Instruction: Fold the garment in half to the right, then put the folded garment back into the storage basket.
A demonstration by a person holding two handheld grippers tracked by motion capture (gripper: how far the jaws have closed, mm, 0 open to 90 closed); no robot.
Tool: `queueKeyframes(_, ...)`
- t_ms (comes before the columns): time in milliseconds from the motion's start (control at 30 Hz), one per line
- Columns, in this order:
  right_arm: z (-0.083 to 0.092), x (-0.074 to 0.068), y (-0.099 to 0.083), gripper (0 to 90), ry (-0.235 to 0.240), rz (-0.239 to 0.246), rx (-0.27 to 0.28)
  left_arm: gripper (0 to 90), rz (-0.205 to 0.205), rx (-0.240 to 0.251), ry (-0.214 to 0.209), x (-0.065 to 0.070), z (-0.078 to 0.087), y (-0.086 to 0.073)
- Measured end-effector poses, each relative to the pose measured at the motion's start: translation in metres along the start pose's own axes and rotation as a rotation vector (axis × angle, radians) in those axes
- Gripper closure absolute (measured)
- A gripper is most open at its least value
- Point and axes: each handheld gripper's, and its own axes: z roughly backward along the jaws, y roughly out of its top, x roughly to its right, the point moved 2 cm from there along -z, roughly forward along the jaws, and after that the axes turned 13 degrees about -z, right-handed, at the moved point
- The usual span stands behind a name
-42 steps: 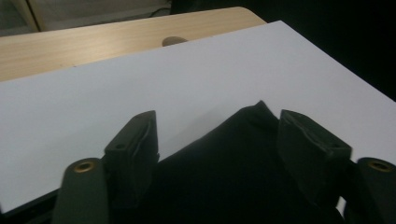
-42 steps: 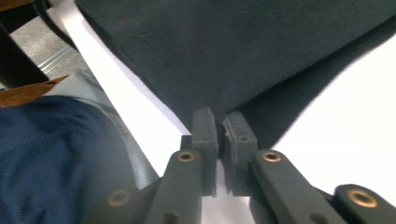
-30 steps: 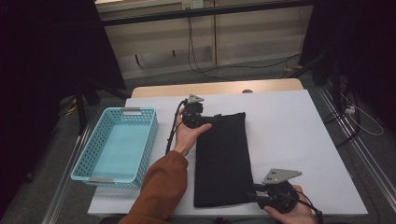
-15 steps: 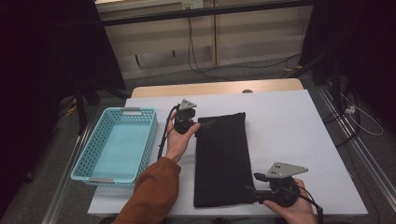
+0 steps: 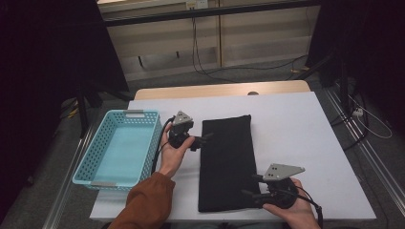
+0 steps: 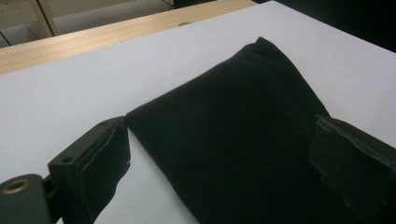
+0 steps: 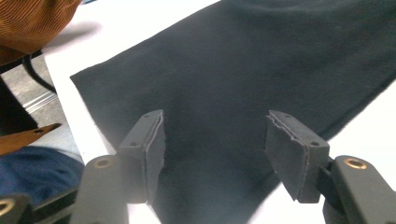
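A black cloth point(image 5: 224, 162) lies flat and folded lengthwise in the middle of the white table point(image 5: 301, 133). My left gripper point(image 5: 201, 141) sits at the cloth's left edge near its far end, pointing right. In the left gripper view the cloth point(image 6: 243, 135) lies between the wide-open jaws of the left gripper point(image 6: 219, 163), which have just been opening. My right gripper point(image 5: 250, 186) is at the cloth's near right corner. Its jaws have also just been opening and stand apart over the cloth point(image 7: 243, 70) in the right gripper view point(image 7: 222, 149), not pressing it.
A light blue plastic basket point(image 5: 88, 164) stands at the table's left side, beside my left hand. A wooden strip point(image 5: 215, 90) runs along the table's far edge. Cables trail over the floor behind the table.
The left gripper has moved left and nearer, off the cloth's far left corner to its left edge. The right gripper's jaws stand wider apart; that hand has hardly moved.
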Motion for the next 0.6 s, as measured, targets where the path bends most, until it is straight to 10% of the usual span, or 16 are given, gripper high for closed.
queueKeyframes(600,-0.026,-0.016,0.015,36.0,0.086,0.101,-0.045,5.7,-0.009,0.01,-0.028,0.015,0.027,-0.024)
